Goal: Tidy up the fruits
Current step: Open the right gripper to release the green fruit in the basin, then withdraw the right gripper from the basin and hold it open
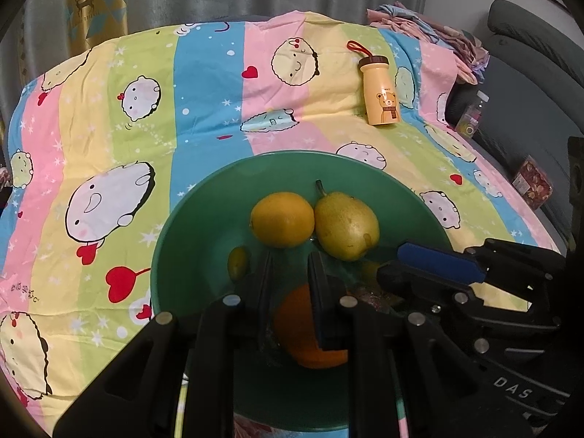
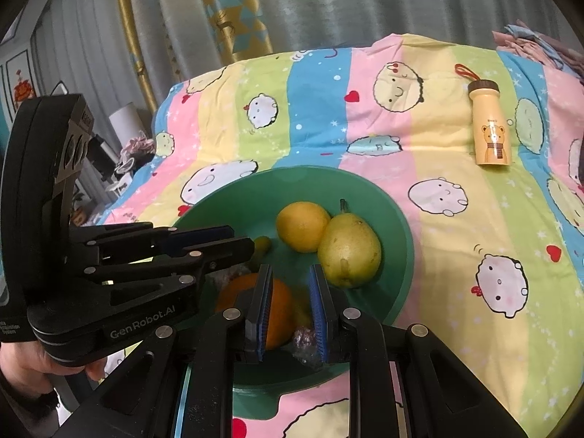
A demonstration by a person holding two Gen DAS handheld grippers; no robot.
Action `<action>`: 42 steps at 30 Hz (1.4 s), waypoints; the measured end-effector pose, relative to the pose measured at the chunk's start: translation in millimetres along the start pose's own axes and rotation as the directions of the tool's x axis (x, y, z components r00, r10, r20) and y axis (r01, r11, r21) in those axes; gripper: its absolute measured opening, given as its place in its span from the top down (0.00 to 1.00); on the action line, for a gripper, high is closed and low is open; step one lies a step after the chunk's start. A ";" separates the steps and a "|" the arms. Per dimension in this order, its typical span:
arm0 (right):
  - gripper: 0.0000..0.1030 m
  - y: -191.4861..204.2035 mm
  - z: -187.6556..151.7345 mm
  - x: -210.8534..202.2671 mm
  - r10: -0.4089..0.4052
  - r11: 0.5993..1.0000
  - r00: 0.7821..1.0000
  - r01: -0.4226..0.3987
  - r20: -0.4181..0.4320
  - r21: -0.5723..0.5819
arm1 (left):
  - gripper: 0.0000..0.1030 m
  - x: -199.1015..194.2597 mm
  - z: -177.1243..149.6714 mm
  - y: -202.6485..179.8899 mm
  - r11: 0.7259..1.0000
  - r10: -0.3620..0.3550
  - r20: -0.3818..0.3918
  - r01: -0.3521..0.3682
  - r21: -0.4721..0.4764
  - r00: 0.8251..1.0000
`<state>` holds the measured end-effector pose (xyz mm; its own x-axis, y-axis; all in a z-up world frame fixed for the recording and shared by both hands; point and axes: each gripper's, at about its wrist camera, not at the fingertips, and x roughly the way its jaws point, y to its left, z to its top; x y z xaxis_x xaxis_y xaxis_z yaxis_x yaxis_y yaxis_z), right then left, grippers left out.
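Both tools over green bowl, near side. Left tool closed, empty; right tool closed, empty. Lemon, pear touching, mid-bowl; orange at near rim. Bedsheet left, far: open.

One green bowl holds one yellow citrus fruit, one pear, one orange and one small green fruit. One bear-printed bottle lies on one striped cartoon cloth. Two grippers are visible.
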<state>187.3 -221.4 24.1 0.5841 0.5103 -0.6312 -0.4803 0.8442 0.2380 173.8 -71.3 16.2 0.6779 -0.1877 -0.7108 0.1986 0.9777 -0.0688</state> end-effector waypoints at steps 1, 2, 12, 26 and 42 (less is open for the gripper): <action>0.79 -0.4 -0.1 -0.7 0.001 1.000 1.000 -0.001 0.001 0.000 | 0.82 -0.6 0.0 -0.1 1.000 0.004 0.005 -0.004 0.002 1.000; 0.79 -0.3 -0.2 -0.9 -0.004 1.000 1.000 0.004 0.001 0.000 | 0.79 -1.2 0.2 0.0 1.000 0.009 0.008 -0.009 0.002 1.000; 0.63 1.1 3.5 -16.9 -0.014 1.000 0.999 0.013 0.050 0.018 | 0.37 -22.8 0.0 -1.0 0.999 0.043 0.066 -0.043 -0.003 0.997; 0.40 0.9 -0.7 -64.3 -0.014 0.996 0.990 0.002 0.143 0.084 | 0.06 -73.0 -14.2 0.6 0.996 0.086 0.138 -0.081 -0.043 0.987; 0.34 -11.0 -31.6 -79.7 0.009 0.986 0.992 -0.030 0.127 0.164 | 0.00 -117.2 -65.0 37.3 0.976 0.141 0.182 -0.107 -0.189 0.973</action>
<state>125.4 -276.6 48.4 0.6581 0.5343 -0.5304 -0.3837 0.8442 0.3743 55.8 -6.7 51.4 0.8164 -0.0617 -0.5741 -0.0118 0.9923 -0.1234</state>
